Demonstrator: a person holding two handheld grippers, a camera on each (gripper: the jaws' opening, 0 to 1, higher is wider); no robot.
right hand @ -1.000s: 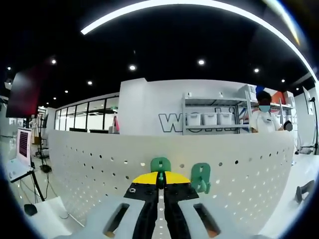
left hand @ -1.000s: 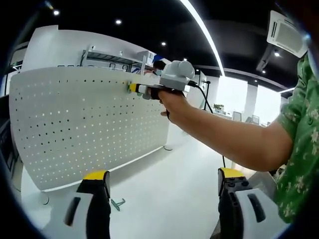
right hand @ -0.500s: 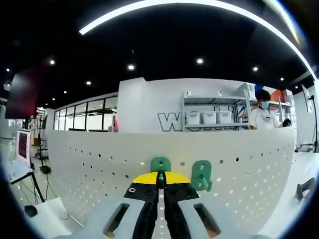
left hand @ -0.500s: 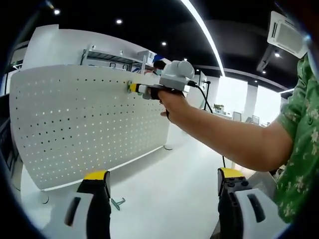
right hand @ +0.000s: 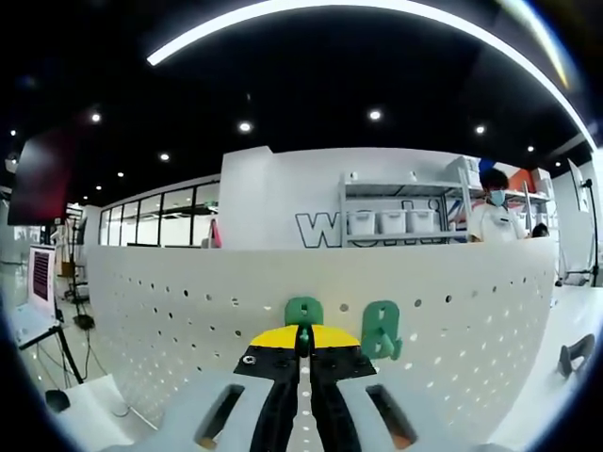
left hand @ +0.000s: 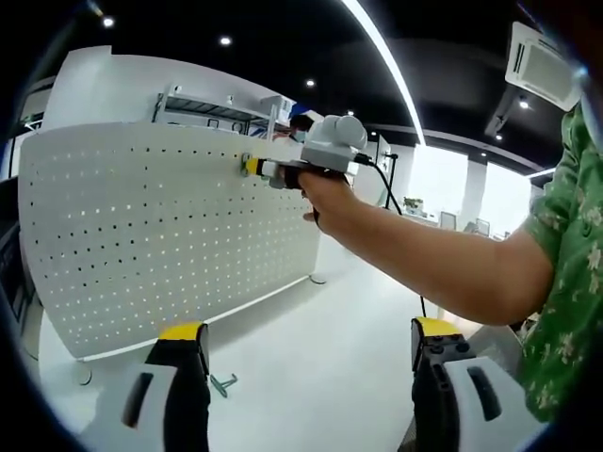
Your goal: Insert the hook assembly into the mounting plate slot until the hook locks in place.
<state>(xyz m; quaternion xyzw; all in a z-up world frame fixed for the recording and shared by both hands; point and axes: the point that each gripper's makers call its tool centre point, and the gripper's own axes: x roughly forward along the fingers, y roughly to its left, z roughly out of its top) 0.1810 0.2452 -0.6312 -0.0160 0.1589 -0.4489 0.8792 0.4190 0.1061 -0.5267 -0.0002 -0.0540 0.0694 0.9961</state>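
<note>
Left gripper (left hand: pixel 301 353), nearest, jaws spread wide above the white table (left hand: pixel 311 377), where a small green hook (left hand: pixel 223 384) lies. Right gripper (right hand: pixel 302 341), jaws pressed together on a green hook (right hand: pixel 303 312) against the pegboard (right hand: pixel 188 320); second green hook (right hand: pixel 381 330) mounted just right.

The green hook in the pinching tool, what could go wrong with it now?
1. The right tool is shut on the green hook right at the white pegboard. If it lets go before the hook locks, the hook might drop.
2. A second green hook sits close beside it, so a sideways wobble could bump it.
3. The left tool hangs open and low, near a small green hook on the table, and may nudge it.
</note>
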